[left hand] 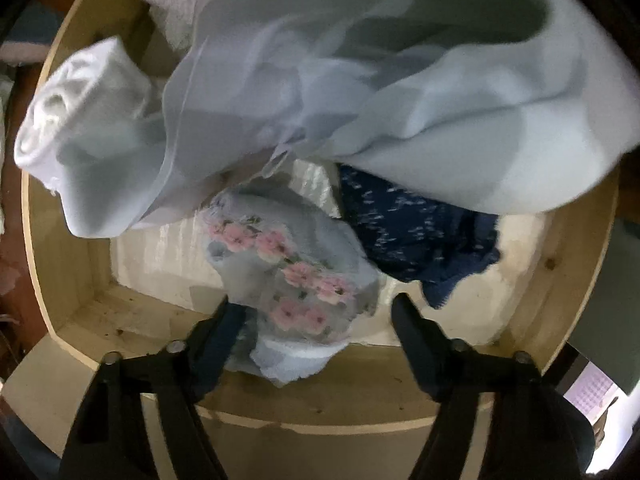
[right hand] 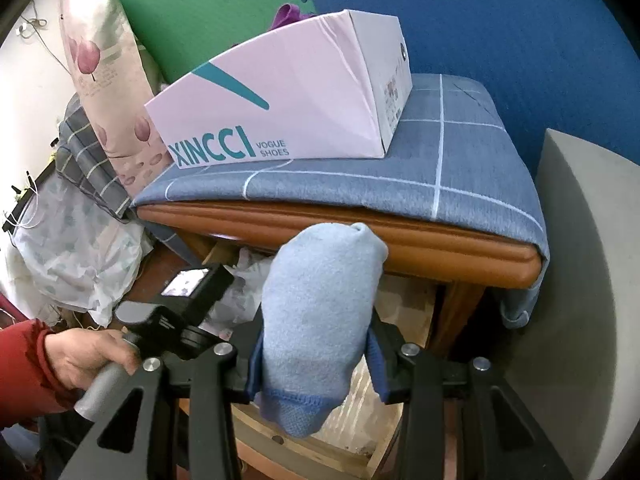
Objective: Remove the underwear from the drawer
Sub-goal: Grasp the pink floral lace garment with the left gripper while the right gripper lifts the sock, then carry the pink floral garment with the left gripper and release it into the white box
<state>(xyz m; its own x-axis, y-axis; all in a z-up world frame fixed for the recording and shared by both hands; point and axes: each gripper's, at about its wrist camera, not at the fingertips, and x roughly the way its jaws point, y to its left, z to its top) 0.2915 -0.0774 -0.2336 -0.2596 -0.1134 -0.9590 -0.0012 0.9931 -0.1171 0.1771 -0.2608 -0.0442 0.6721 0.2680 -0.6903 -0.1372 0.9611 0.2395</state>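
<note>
floral underwear point(left hand: 296, 280) on drawer point(left hand: 560, 272) floor, front middle | left gripper point(left hand: 316, 312) spread, straddling it, pads not pressing | right gripper point(right hand: 316, 356) pinching blue garment point(right hand: 320, 304) above drawer | step: grasping | next: close, lift clear

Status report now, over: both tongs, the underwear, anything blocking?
Left tongs open around floral underwear in drawer. Right tongs shut on light blue rolled garment, above drawer. Big pale cloth overhangs, not blocking.
</note>
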